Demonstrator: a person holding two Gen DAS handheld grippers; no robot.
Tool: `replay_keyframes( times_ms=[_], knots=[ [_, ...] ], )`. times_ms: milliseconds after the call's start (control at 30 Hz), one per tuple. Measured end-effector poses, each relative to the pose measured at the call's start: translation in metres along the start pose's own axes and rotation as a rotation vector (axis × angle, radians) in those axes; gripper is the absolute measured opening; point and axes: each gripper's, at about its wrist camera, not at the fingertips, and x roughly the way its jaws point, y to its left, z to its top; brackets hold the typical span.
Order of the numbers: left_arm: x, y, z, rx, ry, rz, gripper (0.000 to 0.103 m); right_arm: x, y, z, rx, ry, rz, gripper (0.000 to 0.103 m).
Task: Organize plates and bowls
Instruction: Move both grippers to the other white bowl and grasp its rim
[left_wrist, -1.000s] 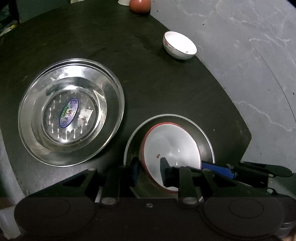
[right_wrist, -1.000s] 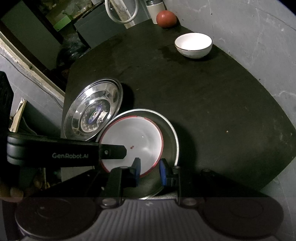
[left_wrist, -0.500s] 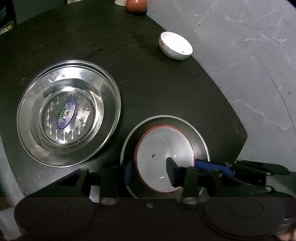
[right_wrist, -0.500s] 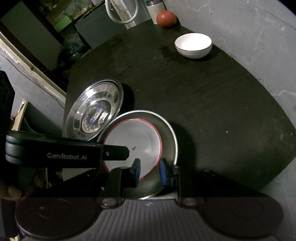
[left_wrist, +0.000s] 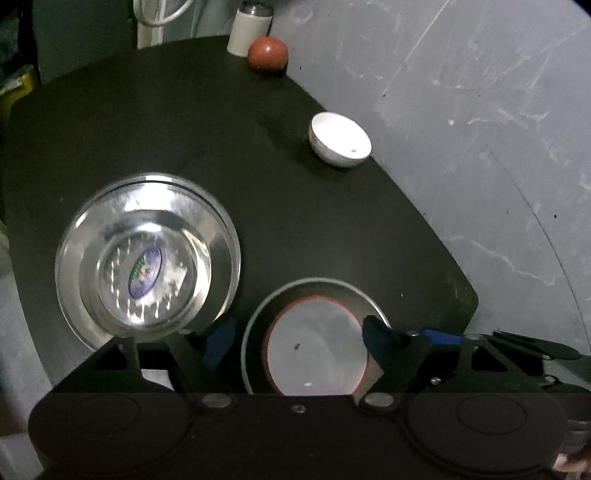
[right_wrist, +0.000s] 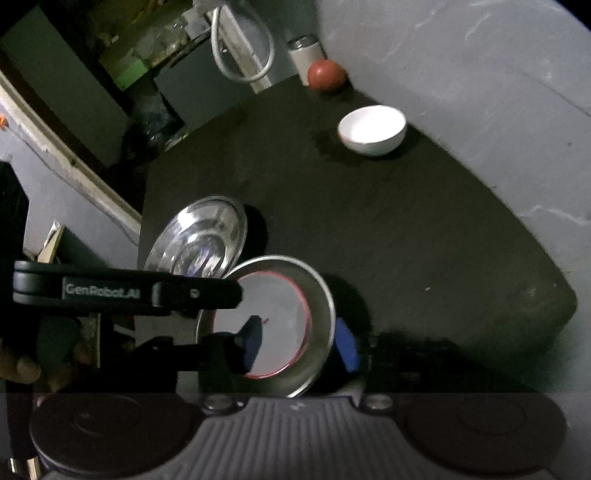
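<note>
A white plate with a red rim (left_wrist: 316, 347) lies inside a steel plate (left_wrist: 332, 286) at the near edge of the black table; both show in the right wrist view (right_wrist: 275, 314) (right_wrist: 321, 295). A larger steel basin (left_wrist: 147, 254) sits to their left (right_wrist: 199, 236). A small white bowl (left_wrist: 340, 138) stands far right (right_wrist: 371, 129). My left gripper (left_wrist: 295, 341) is open, its jaws wide apart above the stacked plates. My right gripper (right_wrist: 299, 341) is open, its jaws either side of the steel plate's near right rim.
A red tomato (left_wrist: 267, 53) and a white canister (left_wrist: 249, 31) stand at the table's far corner. The grey wall (left_wrist: 480, 129) runs along the right. The table edge drops off at the left (right_wrist: 142, 236), with clutter beyond.
Both grippers opened: the left let go of the red-rimmed plate and pulled back and up; the right opened its jaws around the steel plate's rim.
</note>
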Motion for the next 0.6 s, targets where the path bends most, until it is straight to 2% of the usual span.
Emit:
replay_keyframes(
  times_ms=[100,200,267,333,600],
  knots=[
    [-0.003,-0.003,0.007,0.009,-0.023,0.008,0.095,-0.007,-0.007,0.003,0.019,-0.016,-0.006,0.066],
    [-0.004,-0.006,0.014,0.020,-0.048,0.020,0.100,-0.011,-0.015,0.005,0.033,-0.038,-0.016,0.080],
    [-0.003,-0.007,0.020,0.022,-0.064,0.025,0.102,-0.013,-0.021,0.007,0.048,-0.050,-0.021,0.095],
    [-0.002,-0.007,0.026,0.021,-0.081,0.031,0.102,-0.014,-0.028,0.010,0.071,-0.063,-0.022,0.101],
    [0.019,-0.002,0.065,-0.016,-0.117,0.075,0.102,-0.001,-0.056,0.027,0.179,-0.120,-0.070,0.103]
  ],
)
